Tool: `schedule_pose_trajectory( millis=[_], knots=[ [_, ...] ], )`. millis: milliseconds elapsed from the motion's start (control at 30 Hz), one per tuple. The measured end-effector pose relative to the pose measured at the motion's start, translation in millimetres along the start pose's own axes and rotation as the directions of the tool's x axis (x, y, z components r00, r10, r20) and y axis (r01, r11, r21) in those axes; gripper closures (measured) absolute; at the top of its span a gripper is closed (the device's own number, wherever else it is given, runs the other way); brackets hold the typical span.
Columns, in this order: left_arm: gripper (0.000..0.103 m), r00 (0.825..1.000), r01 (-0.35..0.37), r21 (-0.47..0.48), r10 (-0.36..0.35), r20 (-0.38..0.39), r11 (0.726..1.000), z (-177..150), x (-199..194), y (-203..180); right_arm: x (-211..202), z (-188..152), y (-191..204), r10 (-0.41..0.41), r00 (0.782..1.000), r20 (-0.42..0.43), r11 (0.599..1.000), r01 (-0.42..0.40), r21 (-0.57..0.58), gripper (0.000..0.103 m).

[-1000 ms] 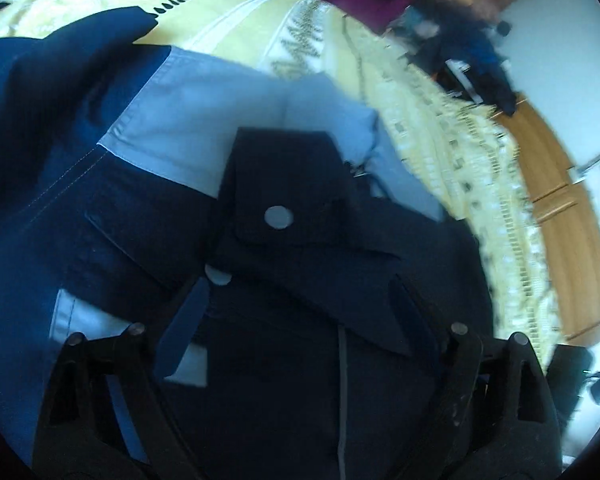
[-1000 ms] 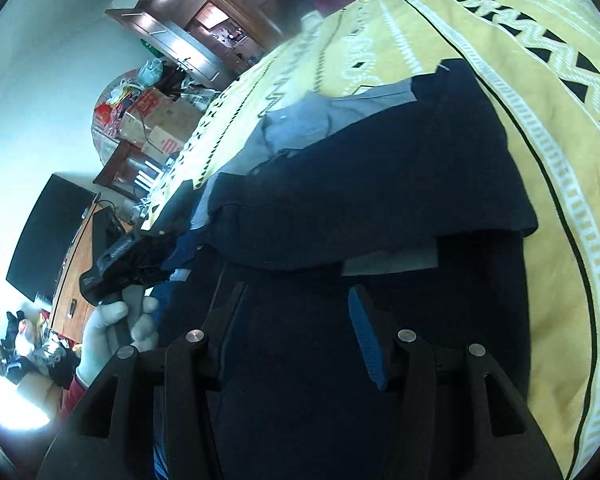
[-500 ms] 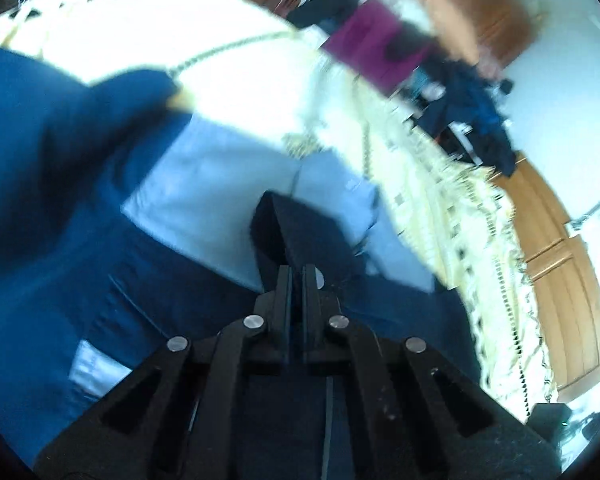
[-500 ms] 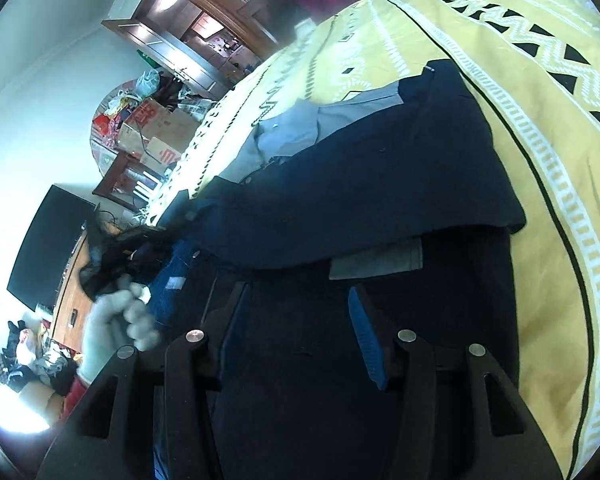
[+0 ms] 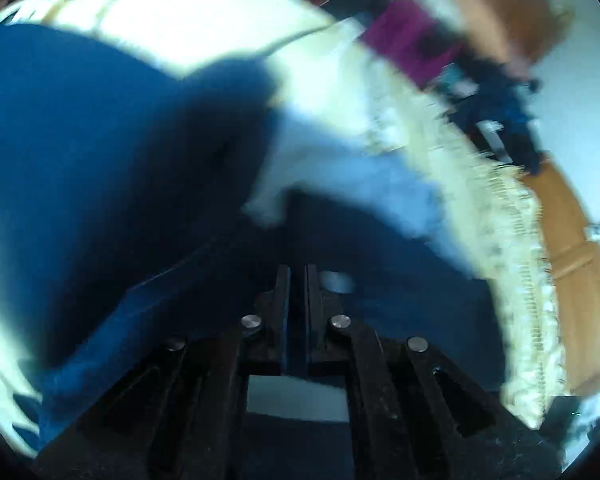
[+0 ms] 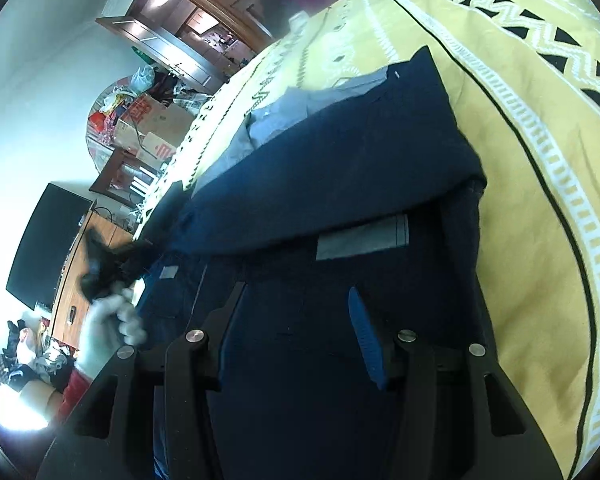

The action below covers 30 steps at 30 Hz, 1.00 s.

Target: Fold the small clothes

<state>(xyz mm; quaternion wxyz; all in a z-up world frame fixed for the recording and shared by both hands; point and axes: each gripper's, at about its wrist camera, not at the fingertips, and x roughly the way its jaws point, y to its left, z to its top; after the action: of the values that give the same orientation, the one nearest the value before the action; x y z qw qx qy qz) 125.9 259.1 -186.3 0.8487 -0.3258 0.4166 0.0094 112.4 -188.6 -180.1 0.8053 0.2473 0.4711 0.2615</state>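
Observation:
A dark navy garment [image 6: 340,184] with a pale blue lining [image 6: 296,108] lies on the yellow patterned bedspread [image 6: 540,140]. A grey label [image 6: 360,242] shows under its folded-over part. My right gripper [image 6: 296,300] is open just above the navy cloth, touching nothing. In the blurred left wrist view my left gripper [image 5: 298,276] is shut on an edge of the navy garment [image 5: 100,160] beside a silver snap [image 5: 336,280]. The pale lining [image 5: 360,176] shows beyond it. The left gripper also shows in the right wrist view [image 6: 104,264], held in a white-gloved hand.
The bed's fringed edge [image 5: 520,280] runs at the right of the left wrist view, with a wooden cabinet [image 5: 580,264] beyond. In the right wrist view a dark TV [image 6: 44,248], cardboard boxes [image 6: 152,124] and wooden shelving [image 6: 188,20] stand past the bed.
My left gripper has closed on the navy garment's edge and is lifting it, the view now blurred. The right gripper has stayed open over the cloth.

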Motion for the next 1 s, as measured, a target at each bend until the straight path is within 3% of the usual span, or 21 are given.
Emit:
schedule_pose_trajectory(
  millis=[67, 133, 233, 267, 400, 433, 467, 500, 533, 567, 600, 667, 700, 767, 833, 900, 1000],
  knots=[
    [0.103, 0.999, 0.022, -0.048, -0.020, 0.039, 0.999, 3.3, -6.9, 10.0, -6.3, 8.5, -1.6, 0.002, 1.000, 0.025, 1.000, -0.002, -0.004, 0.046],
    [0.103, 0.994, 0.002, -0.036, 0.002, 0.110, 0.999, 10.5, -24.0, 9.4, -16.3, 19.3, -4.6, -0.008, 0.998, 0.063, 1.000, 0.008, -0.007, 0.045],
    [0.103, 0.996, 0.012, -0.022, -0.010, 0.086, 1.000, 15.1, -23.7, 6.7, -24.8, 35.0, -16.5, -0.085, 0.992, 0.095, 0.996, 0.085, 0.006, 0.036],
    [0.103, 0.997, 0.014, 0.009, -0.015, 0.072, 1.000, 12.2, -24.0, 0.7, -22.5, 38.1, -21.9, -0.124, 0.990, 0.073, 0.992, 0.123, 0.015, 0.036],
    [0.103, 0.995, 0.076, 0.095, -0.082, 0.061, 0.993, -5.9, -26.9, -32.0, -2.9, 37.1, -24.9, -0.083, 0.995, -0.050, 0.996, 0.082, -0.026, 0.043],
    [0.101, 0.994, 0.090, 0.120, -0.096, 0.050, 0.989, -11.7, -25.2, -42.0, 5.4, 36.6, -30.2, -0.129, 0.988, -0.083, 0.991, 0.126, -0.041, 0.047],
    [0.099, 0.993, 0.104, 0.145, -0.109, 0.033, 0.984, -17.8, -21.7, -51.7, 9.9, 38.0, -39.8, -0.184, 0.978, -0.094, 0.983, 0.181, -0.039, 0.063],
    [0.096, 0.993, 0.116, 0.158, -0.120, 0.015, 0.981, -22.7, -17.9, -58.4, 8.6, 40.0, -59.8, -0.270, 0.959, -0.082, 0.963, 0.271, -0.002, 0.098],
    [0.094, 0.992, 0.123, 0.162, -0.125, 0.000, 0.979, -24.8, -14.5, -62.2, -2.2, 42.3, -90.7, -0.255, 0.966, -0.055, 0.957, 0.260, 0.127, 0.103],
    [0.094, 0.992, 0.125, 0.161, -0.125, -0.011, 0.979, -26.7, -12.3, -64.5, -9.3, 40.7, -109.8, -0.166, 0.985, -0.036, 0.958, 0.170, 0.233, 0.103],
    [0.093, 0.992, 0.130, 0.161, -0.129, -0.019, 0.978, -28.4, -11.5, -65.4, -11.8, 39.0, -114.3, -0.148, 0.988, -0.036, 0.957, 0.152, 0.247, 0.103],
    [0.093, 0.990, 0.141, 0.170, -0.139, -0.024, 0.975, -28.9, -13.7, -66.1, -12.8, 37.1, -99.5, -0.174, 0.983, -0.059, 0.971, 0.181, 0.153, 0.098],
    [0.091, 0.989, 0.145, 0.180, -0.143, -0.020, 0.973, -27.7, -17.3, -66.9, -17.0, 38.0, -91.2, -0.177, 0.982, -0.062, 0.975, 0.183, 0.123, 0.086],
    [0.085, 0.989, 0.146, 0.184, -0.147, -0.007, 0.972, -24.3, -23.0, -68.6, -32.2, 43.8, -80.0, -0.152, 0.988, -0.008, 0.982, 0.152, 0.109, 0.078],
    [0.075, 0.990, 0.137, 0.176, -0.140, 0.007, 0.975, -22.3, -25.5, -68.8, -44.7, 56.9, -71.7, -0.101, 0.993, 0.058, 0.990, 0.095, 0.103, 0.077],
    [0.075, 0.992, 0.122, 0.167, -0.126, 0.014, 0.978, -24.4, -24.0, -74.3, -43.9, 74.6, -66.4, -0.076, 0.992, 0.103, 0.994, 0.067, 0.083, 0.074],
    [0.074, 0.993, 0.116, 0.164, -0.120, 0.012, 0.979, -24.7, -19.5, -75.0, -6.9, 98.9, -68.1, -0.101, 0.992, 0.076, 0.995, 0.099, 0.032, 0.072]
  ],
)
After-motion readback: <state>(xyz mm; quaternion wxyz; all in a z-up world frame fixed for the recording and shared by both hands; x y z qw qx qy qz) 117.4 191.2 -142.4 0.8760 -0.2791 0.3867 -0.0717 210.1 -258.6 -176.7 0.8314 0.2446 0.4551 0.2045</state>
